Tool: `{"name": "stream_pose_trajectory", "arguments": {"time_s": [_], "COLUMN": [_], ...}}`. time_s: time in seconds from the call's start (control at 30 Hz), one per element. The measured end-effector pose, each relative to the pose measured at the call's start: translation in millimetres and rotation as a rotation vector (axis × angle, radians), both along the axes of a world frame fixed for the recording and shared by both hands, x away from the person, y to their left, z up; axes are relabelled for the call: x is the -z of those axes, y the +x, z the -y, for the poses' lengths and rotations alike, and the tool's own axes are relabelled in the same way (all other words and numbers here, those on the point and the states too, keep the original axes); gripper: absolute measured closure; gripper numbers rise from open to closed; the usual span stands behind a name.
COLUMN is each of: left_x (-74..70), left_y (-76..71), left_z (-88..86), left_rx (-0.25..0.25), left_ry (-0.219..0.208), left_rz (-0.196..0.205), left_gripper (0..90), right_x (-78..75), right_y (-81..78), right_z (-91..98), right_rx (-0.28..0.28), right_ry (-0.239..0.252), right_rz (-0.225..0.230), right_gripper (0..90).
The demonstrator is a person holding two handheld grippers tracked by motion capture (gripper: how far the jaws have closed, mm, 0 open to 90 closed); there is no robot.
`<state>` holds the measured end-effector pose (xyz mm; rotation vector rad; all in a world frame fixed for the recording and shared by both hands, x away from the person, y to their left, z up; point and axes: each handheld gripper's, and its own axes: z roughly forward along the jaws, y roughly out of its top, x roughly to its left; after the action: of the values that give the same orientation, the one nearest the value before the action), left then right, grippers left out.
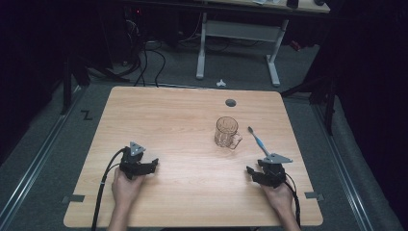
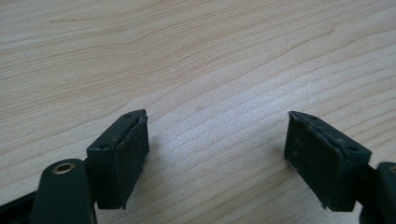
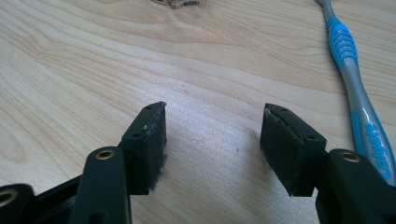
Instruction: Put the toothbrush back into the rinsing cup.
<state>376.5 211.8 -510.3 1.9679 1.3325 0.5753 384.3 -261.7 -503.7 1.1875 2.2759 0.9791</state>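
Wooden surface (image 1: 192, 173), both tongs resting low and gaping with nothing between the jaws: the left tongs (image 2: 217, 154) over bare wood, the right tongs (image 3: 212, 144) just beside a blue-and-grey toothbrush (image 3: 357, 93). A clear glass mug (image 1: 226, 132) stands upright near the brush. Likely next is the brush: slide sideways, straddle the handle, close gently.

The toothbrush (image 3: 359, 100) handle bears the white brand word "Colgate" on its blue lower part, seen in the right gripper view. No other text reads.
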Motion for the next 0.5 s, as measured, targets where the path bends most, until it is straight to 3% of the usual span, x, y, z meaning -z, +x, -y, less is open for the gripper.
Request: {"name": "stream_pose_trajectory", "arguments": {"time_s": [0.5], "left_x": [-0.1], "left_y": [0.4], "left_z": [-0.4], "left_rx": [0.000], "left_ry": [0.002], "left_rz": [-0.001], "left_gripper": [22.5], "right_x": [0.0], "right_y": [0.6], "right_z": [0.1], "right_rx": [0.003], "right_ry": [0.000], "right_rz": [0.000], "right_gripper": [40.8]}}
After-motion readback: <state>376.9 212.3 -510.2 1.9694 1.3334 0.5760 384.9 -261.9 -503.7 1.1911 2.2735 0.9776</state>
